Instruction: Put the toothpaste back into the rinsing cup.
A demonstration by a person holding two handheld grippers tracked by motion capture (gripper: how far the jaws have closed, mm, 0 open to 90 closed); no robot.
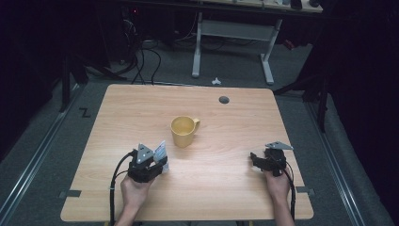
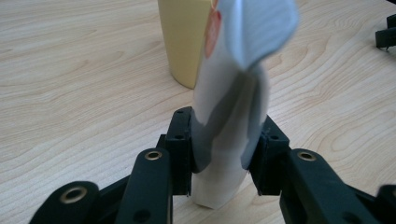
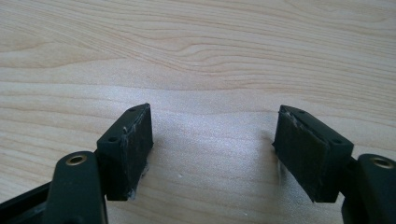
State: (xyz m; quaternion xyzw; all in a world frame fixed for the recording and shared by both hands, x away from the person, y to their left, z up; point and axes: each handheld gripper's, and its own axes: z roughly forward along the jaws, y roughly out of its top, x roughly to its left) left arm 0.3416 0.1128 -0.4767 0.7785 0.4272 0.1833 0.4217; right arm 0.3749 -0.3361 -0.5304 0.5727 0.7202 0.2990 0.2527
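No words, brands or numbers can be read. The white packet (image 2: 231,116) carries a blurred orange-red mark near its top, too soft to make out. A black Z-shaped mark (image 1: 84,112) sits on the floor left of the worktop (image 1: 226,183).

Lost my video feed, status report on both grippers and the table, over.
Left gripper shut on white paper sachet. Right gripper open, empty, over bare wooden table. Yellow ceramic mug upright mid-table, nothing blocking it.
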